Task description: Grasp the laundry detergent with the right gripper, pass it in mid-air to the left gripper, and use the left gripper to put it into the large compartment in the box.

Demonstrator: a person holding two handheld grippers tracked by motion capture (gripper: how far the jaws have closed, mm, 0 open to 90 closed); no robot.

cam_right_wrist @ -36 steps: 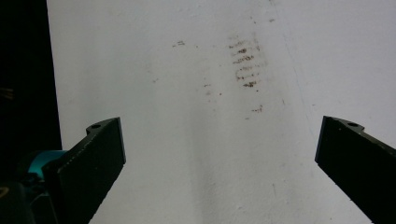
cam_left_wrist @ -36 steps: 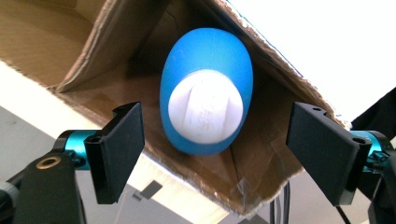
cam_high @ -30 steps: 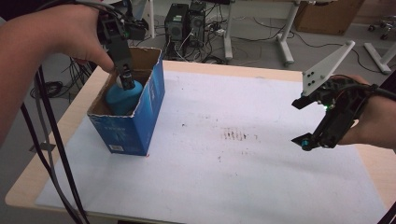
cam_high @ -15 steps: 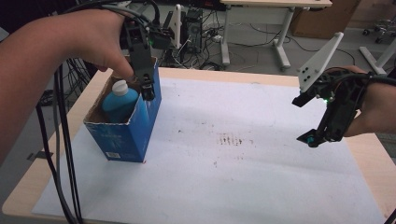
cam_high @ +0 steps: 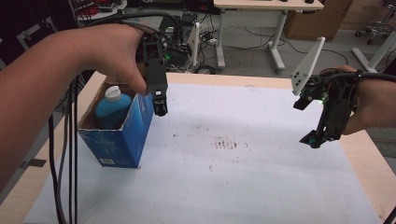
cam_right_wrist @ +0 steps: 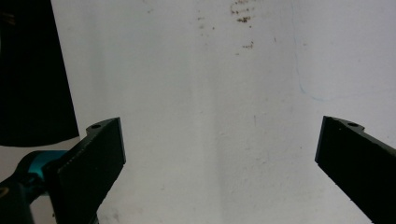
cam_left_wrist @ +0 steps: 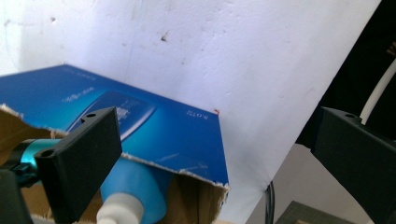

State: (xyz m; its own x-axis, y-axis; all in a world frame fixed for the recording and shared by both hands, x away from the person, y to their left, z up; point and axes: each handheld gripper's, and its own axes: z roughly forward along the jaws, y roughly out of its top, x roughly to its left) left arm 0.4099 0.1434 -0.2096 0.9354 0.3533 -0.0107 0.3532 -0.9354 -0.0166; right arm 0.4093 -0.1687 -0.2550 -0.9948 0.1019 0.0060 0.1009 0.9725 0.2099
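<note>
- Blue bottle (cam_high: 113,108) with a white cap is seen standing inside the open blue box (cam_high: 122,140), left on the table (cam_high: 261,186).
- Left gripper (cam_high: 160,106) is held just above the box's rim, jaws just spread wide, nothing pinched.
- Right gripper (cam_high: 317,137) is held over the white sheet (cam_high: 243,177), jaws spread, empty.

**Print on the box, none of it legible**

The open blue cardboard box (cam_left_wrist: 154,126) carries pale lettering on its side panel in the left gripper view: a short word near the top edge and another near the corner, both too small and blurred to read. In the high view the same box (cam_high: 122,140) shows a small white label low on its front, also unreadable.
</note>
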